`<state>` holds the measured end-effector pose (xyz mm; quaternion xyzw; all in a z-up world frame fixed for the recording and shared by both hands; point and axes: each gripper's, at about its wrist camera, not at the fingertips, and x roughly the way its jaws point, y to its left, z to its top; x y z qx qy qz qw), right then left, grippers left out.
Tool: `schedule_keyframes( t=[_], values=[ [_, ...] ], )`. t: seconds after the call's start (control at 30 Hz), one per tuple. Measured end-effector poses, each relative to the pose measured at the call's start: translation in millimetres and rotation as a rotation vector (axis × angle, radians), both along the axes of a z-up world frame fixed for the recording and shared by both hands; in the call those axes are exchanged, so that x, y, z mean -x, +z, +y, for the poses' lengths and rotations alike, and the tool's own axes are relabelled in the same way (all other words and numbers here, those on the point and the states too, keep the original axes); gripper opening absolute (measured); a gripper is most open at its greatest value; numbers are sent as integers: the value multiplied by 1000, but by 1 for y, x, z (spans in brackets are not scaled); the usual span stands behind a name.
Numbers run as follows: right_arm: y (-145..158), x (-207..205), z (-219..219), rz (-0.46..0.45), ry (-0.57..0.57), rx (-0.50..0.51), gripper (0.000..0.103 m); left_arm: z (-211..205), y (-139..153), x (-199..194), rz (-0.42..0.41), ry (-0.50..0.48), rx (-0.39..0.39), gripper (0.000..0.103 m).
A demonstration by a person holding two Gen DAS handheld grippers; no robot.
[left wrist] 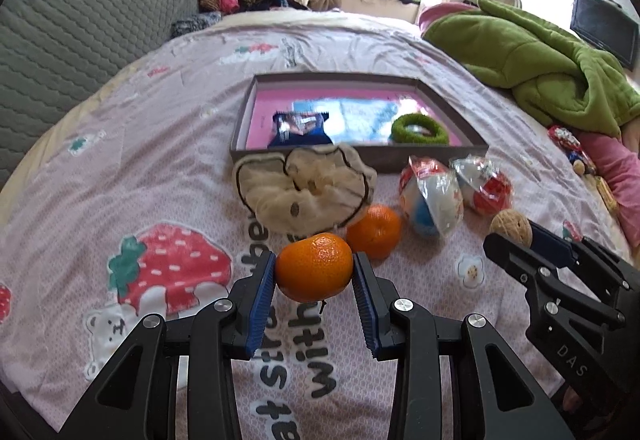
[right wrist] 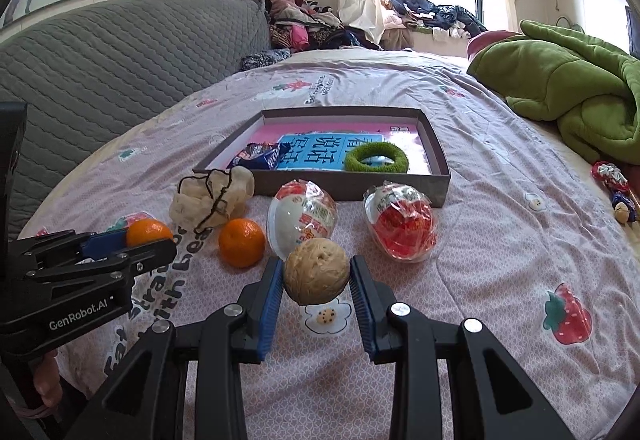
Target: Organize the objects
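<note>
With both claws loaded, you are mid-carry. Your left gripper is clenched on a mandarin, pads pressed to both its sides, fruit clear of the bedsheet. Your right gripper is grasping a twine ball the same way, also lifted off the cloth.

Outward from the left claw: a second mandarin lies just beyond and to the right, on the sheet. A cream scrunchie sits just past that, touching or nearly touching the near wall of the box. Right of the fruit lie two wrapped snacks: a white-and-blue one and a red one, side by side, both near the box front.

Outward from the right claw: the same snacks lie just ahead, the loose mandarin to the left.

Box contents so far: a blue packet at its left, a green ring at its right, both resting on a pink-and-blue printed sheet.

Progress, as judged: two items stowed, two in hand, four left on the bed (mandarin, scrunchie, two snacks). Roughly a quarter done; half once you place these. A small cluster of wrapped bits lies far right by the green blanket; cannot tell whether it belongs to the task.

Next, you likely carry both loads forward over the near wall and release into the open middle of the box.
</note>
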<state>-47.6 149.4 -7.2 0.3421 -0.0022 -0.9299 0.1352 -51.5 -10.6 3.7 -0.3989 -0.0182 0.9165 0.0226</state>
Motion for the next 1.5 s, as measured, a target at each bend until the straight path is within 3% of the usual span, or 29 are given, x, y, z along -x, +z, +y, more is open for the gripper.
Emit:
schedule_keyframes(
  t=[1.03, 1.5],
  values=[
    [45, 48, 0, 102, 9, 5, 34, 10, 32, 57, 97, -49, -24, 39],
    [51, 79, 1, 106, -2, 7, 34, -15, 41, 91, 113, -5, -50, 39]
  ],
)
